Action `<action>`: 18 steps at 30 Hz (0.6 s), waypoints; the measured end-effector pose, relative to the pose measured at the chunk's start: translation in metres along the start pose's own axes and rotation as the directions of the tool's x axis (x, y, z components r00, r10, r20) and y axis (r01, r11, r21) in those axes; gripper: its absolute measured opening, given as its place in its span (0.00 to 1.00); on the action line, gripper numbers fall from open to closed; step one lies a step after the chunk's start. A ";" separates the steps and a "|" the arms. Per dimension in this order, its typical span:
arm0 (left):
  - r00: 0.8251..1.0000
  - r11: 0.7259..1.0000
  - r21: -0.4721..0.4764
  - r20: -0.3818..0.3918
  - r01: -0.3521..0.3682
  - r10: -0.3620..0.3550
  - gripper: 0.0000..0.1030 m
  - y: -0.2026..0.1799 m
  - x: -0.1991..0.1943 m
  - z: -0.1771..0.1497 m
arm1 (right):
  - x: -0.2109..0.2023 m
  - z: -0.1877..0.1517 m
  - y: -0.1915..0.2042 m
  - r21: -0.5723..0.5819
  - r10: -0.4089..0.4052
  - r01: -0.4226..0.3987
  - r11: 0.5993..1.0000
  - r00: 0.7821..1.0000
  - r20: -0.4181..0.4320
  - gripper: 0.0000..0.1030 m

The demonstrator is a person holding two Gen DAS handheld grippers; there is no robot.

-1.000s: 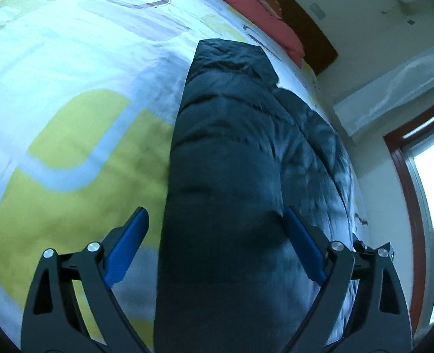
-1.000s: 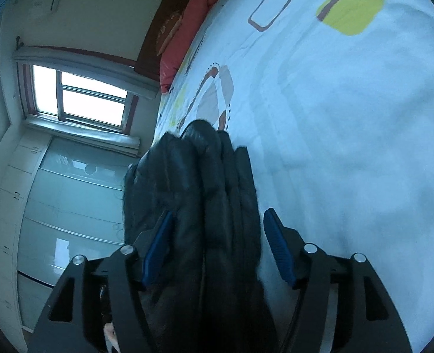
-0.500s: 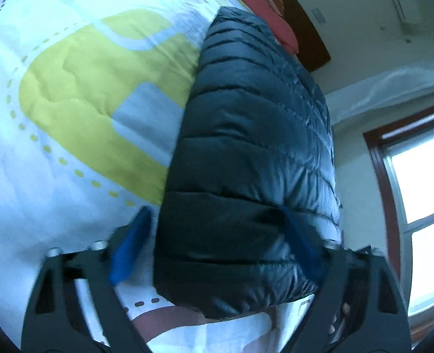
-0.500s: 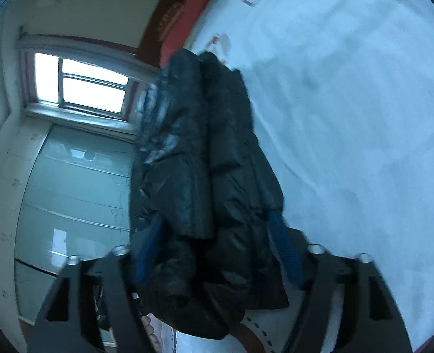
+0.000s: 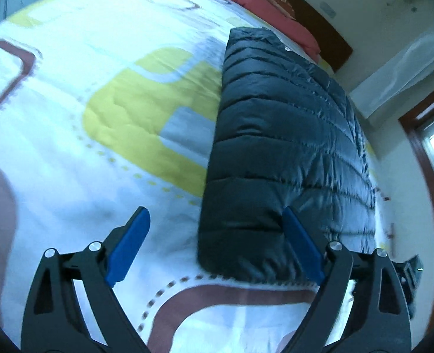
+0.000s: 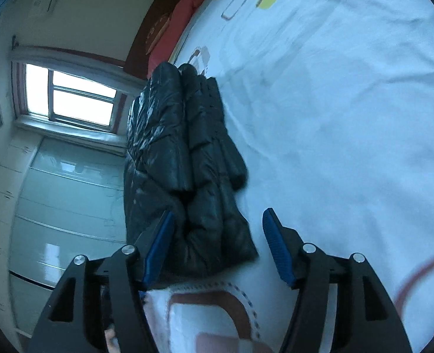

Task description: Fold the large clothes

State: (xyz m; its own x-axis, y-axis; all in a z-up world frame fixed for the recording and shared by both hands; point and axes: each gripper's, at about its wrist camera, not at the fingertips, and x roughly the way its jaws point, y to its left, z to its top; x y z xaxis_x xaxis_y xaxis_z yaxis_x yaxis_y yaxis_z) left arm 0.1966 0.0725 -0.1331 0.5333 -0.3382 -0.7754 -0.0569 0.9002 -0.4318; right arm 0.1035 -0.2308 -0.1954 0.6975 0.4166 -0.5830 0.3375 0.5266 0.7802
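Observation:
A dark quilted puffer jacket (image 5: 284,147) lies folded lengthwise on the bed, near its right edge. My left gripper (image 5: 217,250) is open and empty, just short of the jacket's near end. In the right wrist view the jacket (image 6: 181,158) lies as a thick bundle along the bed's left edge. My right gripper (image 6: 217,247) is open and empty, with the jacket's near end between its blue pads (image 6: 278,253), not pinched.
The bedsheet (image 5: 99,94) is white with yellow, grey and brown shapes. Red pillows (image 5: 264,8) and a dark headboard lie at the far end. A window (image 6: 73,100) and pale wardrobe doors (image 6: 61,200) stand beside the bed.
Both grippers have drawn back from the jacket. Its near end, which filled the gap between the fingers a second ago, now rests on the sheet in front of them.

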 end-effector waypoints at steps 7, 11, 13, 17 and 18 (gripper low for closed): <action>0.988 0.978 0.160 0.097 -0.136 0.121 0.88 -0.018 -0.035 -0.034 | -0.029 -0.040 0.042 -0.216 -0.217 0.235 0.948 0.970 0.108 0.60; 0.976 0.968 0.177 0.155 -0.179 0.152 0.89 -0.025 -0.056 -0.053 | -0.033 -0.070 0.074 -0.357 -0.304 0.356 0.863 0.932 0.196 0.69; 0.971 0.962 0.190 0.174 -0.196 0.164 0.90 -0.030 -0.064 -0.058 | -0.035 -0.083 0.087 -0.410 -0.322 0.400 0.820 0.914 0.247 0.73; 0.951 0.947 0.210 0.244 -0.242 0.189 0.94 -0.038 -0.082 -0.065 | -0.034 -0.104 0.108 -0.483 -0.341 0.457 0.747 0.887 0.312 0.77; 0.943 0.942 0.214 0.267 -0.258 0.198 0.95 -0.040 -0.085 -0.066 | -0.033 -0.108 0.112 -0.495 -0.344 0.466 0.733 0.883 0.321 0.77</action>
State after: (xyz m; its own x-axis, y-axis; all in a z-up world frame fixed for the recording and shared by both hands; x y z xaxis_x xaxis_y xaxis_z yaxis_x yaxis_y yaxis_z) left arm 0.0979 0.0468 -0.0799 0.7168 -0.0679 -0.6940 -0.0109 0.9940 -0.1086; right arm 0.0503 -0.1055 -0.1132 0.7024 -0.0510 -0.7100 0.2593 0.9472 0.1885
